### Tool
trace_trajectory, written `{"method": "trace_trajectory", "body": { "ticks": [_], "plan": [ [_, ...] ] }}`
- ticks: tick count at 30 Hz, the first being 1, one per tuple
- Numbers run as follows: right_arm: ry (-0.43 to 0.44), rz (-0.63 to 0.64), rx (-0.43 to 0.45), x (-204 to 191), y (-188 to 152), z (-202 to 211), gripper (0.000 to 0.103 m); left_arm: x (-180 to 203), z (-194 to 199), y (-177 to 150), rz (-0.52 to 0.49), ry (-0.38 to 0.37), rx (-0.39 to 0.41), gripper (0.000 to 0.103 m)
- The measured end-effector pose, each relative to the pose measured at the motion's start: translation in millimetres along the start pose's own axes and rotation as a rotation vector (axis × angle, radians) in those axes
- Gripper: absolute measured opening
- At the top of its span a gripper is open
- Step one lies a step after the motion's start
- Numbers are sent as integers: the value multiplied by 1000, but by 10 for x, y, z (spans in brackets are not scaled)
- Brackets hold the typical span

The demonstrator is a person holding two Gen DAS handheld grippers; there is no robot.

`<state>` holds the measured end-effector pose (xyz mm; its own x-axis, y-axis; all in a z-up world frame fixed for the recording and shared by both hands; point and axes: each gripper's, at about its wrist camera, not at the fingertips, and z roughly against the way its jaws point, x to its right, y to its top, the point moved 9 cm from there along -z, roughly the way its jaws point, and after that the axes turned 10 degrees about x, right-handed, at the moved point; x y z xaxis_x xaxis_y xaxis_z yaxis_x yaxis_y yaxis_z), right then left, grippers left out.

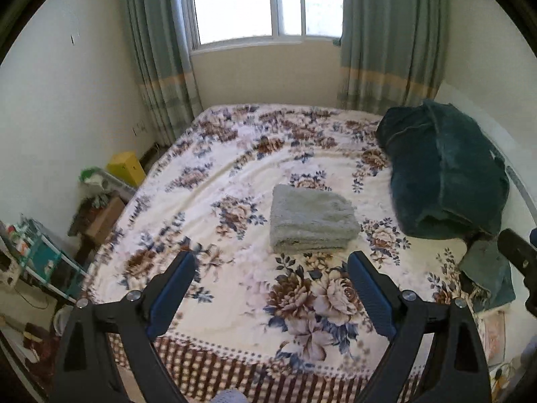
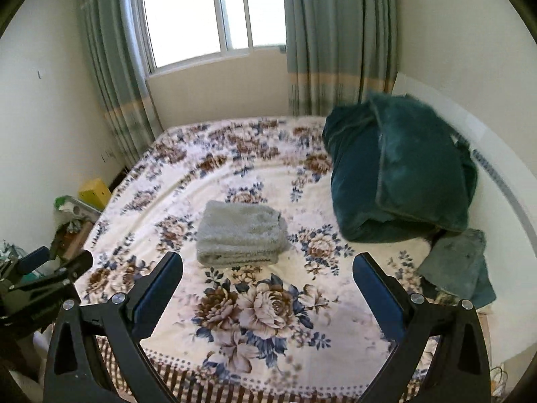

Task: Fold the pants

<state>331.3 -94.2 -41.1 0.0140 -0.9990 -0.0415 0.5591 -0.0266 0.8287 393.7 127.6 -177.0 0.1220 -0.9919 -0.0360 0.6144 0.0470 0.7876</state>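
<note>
Grey fuzzy pants (image 1: pixel 312 219) lie folded in a compact stack on the floral bed cover (image 1: pixel 235 174). They also show in the right wrist view (image 2: pixel 240 233). My left gripper (image 1: pixel 272 262) is open and empty, held above the near part of the bed, short of the stack. My right gripper (image 2: pixel 268 263) is open and empty, also short of the stack. The right gripper's body shows at the right edge of the left wrist view (image 1: pixel 520 262). The left gripper shows at the left edge of the right wrist view (image 2: pixel 50 265).
A dark teal quilt bundle (image 2: pixel 399 171) lies at the bed's right side, with a grey-green cloth (image 2: pixel 459 265) in front of it. A yellow box (image 1: pixel 126 168), shelves and clutter (image 1: pixel 43 255) stand on the floor left of the bed. A window and curtains are behind.
</note>
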Motion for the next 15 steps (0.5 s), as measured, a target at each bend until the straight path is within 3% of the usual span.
{"method": "trace_trajectory", "body": {
  "ticks": [7,15],
  "plan": [
    [51,-12,50,-69,127,977,103,-108,833,98,23,13,55,93],
    [99,32,82,-136,106,1618,103,-69,1325,-53,68,15,68,93]
  ]
}}
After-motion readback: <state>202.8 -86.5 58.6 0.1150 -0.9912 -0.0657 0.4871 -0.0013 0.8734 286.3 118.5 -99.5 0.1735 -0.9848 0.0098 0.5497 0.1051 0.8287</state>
